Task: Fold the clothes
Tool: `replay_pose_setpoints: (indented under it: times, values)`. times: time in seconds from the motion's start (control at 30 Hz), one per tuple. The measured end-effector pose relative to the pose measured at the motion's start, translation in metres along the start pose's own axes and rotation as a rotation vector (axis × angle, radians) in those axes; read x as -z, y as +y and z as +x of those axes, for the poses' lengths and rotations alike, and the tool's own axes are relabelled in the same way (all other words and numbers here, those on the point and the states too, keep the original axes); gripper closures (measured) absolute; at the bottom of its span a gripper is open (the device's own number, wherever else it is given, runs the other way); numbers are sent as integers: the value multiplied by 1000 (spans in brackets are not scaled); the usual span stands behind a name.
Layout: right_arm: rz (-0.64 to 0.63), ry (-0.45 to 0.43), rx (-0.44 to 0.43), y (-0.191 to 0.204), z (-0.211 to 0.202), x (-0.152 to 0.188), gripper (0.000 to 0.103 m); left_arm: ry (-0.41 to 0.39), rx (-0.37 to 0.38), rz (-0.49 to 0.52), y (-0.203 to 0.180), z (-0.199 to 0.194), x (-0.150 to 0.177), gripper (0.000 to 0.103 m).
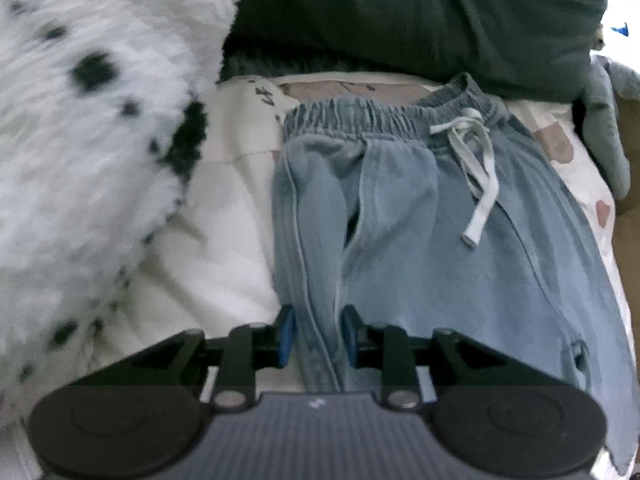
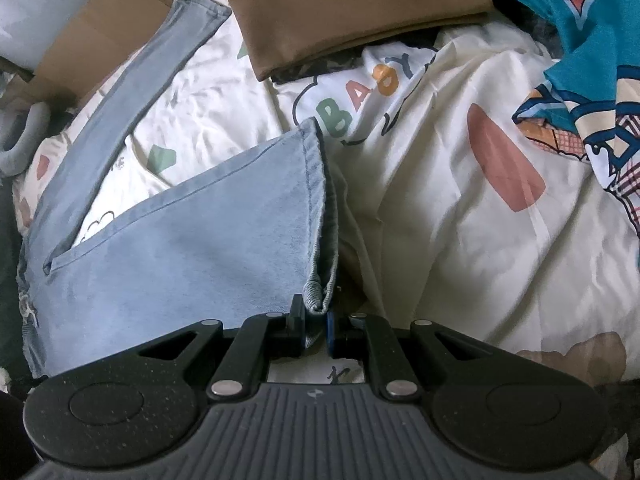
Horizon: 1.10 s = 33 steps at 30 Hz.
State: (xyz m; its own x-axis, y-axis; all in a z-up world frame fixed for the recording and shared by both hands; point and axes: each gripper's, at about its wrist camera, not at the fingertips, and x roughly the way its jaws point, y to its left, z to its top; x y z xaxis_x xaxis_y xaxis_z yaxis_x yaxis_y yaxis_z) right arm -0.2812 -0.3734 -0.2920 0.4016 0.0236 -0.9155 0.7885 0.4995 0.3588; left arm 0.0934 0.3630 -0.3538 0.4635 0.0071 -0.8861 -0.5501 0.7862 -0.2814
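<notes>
Light blue denim trousers [image 1: 400,208] with an elastic waistband and a white drawstring [image 1: 476,168] lie on a cream patterned bedsheet [image 1: 224,248]. My left gripper [image 1: 318,336] is shut on a bunched side seam of the trousers, below the waistband. In the right wrist view the near trouser leg [image 2: 192,248] spreads to the left and the other leg [image 2: 140,80] stretches away to the upper left. My right gripper [image 2: 316,324] is shut on the corner of the near leg's hem [image 2: 318,216].
A white fluffy blanket with black spots [image 1: 88,120] lies at the left, a dark green garment [image 1: 420,20] behind the waistband, a grey plush [image 1: 604,120] at the right. A folded brown cloth [image 2: 352,12] and a teal patterned cloth [image 2: 584,80] lie on the sheet [image 2: 440,216].
</notes>
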Motion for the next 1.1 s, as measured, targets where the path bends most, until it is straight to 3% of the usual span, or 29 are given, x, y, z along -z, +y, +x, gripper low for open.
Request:
replay_pose_setpoints:
  times: [0.1, 0.2, 0.27, 0.47, 0.8, 1.1]
  values:
    - [-2, 2, 11, 1, 0, 1, 96, 8, 5, -2, 2, 9, -5, 73]
    - [-7, 5, 21, 2, 0, 4, 96, 9, 1, 44, -1, 10, -7, 92]
    - [-13, 6, 26, 2, -1, 6, 96, -4, -19, 58, -3, 4, -8, 97]
    - [-27, 20, 38, 2, -6, 12, 96, -37, -22, 66, 0, -17, -15, 98]
    - [-9, 93, 84, -16, 25, 31, 96, -23, -94, 137, -7, -4, -18, 99]
    - [-10, 124, 79, -19, 19, 42, 96, -33, -116, 149, -4, -22, -30, 99]
